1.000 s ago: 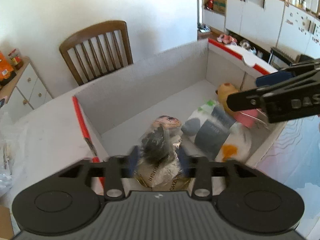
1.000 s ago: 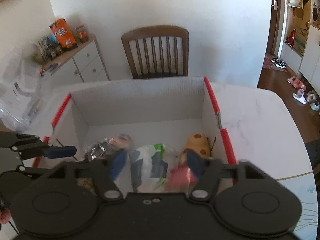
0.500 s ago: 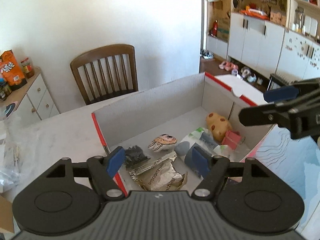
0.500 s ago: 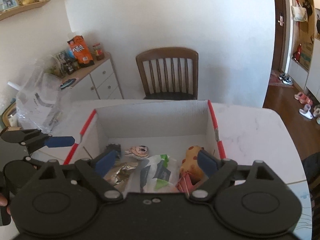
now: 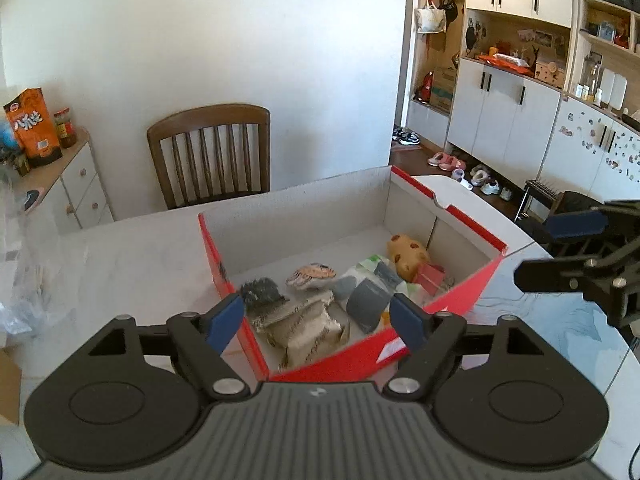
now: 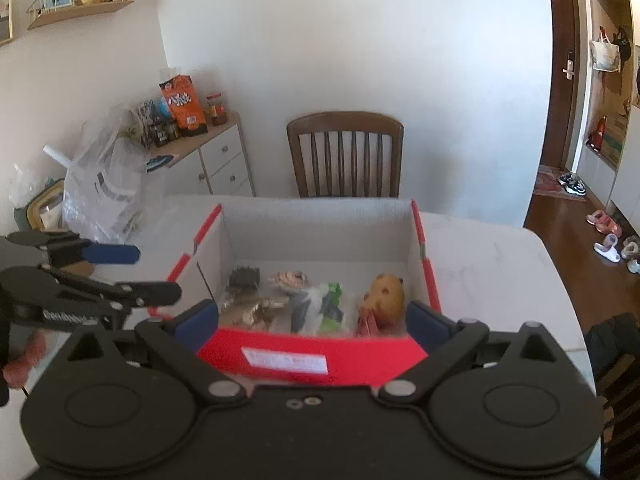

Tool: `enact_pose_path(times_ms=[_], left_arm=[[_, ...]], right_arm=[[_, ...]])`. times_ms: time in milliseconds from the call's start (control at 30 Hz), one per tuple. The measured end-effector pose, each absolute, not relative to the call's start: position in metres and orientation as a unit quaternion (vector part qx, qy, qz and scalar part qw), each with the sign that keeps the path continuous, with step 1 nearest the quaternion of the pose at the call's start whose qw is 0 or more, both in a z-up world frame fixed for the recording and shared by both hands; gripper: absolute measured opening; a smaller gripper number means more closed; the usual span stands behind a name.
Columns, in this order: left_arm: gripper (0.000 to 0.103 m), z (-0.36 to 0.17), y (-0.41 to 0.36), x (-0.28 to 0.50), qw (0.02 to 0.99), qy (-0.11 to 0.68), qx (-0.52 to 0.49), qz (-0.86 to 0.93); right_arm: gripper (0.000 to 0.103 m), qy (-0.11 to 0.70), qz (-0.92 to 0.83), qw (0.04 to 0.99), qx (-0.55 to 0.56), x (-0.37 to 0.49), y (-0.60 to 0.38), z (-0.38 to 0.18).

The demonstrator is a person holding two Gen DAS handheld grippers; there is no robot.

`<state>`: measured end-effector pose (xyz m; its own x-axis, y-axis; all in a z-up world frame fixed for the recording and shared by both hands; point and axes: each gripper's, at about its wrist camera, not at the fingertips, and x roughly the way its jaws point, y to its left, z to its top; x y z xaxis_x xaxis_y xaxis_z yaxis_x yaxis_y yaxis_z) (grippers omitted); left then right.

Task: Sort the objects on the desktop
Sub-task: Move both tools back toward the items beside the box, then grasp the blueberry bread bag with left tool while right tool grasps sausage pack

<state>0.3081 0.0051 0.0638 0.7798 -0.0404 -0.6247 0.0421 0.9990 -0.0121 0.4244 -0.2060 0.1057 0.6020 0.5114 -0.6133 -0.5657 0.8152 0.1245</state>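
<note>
Both hand-held grippers, left [image 5: 318, 322] and right [image 6: 314, 322], angle down over the red box [image 5: 460, 304], jaws opening, empty.

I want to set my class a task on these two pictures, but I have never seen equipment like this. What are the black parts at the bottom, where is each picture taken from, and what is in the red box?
No robot here: a person holds a two-finger tool in each hand, each carrying a forward-looking camera. One picture looks along the left tool, the other along the right tool. Both tools' jaws are opening and hold nothing. On the white table stands an open red box containing a crumpled foil packet, a dark scrubby lump, a grey-and-green pouch and a spotted yellow toy.
</note>
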Motion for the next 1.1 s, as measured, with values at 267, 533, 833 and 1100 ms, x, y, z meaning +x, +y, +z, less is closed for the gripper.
enact_pose_path(times_ms=[267,533,833,1100], left_arm=[[0.099,0.037,-0.006,0.277,0.936,0.349,0.011,-0.045],[0.103,-0.004,-0.024,0.250,0.920,0.385,0.021,-0.065],[0.103,-0.031,-0.041,0.244,0.912,0.403,0.043,-0.066],[0.103,-0.045,-0.046,0.248,0.905,0.416,0.054,-0.067]], right_arm=[[0.101,0.356,0.284,0.888,-0.058,0.400,-0.213,0.068],[0.101,0.395,0.256,0.880,-0.066,0.390,-0.207,0.024],[0.099,0.431,0.210,0.877,-0.037,0.391,-0.190,-0.010],[0.093,0.455,0.176,0.872,-0.036,0.394,-0.174,-0.032]])
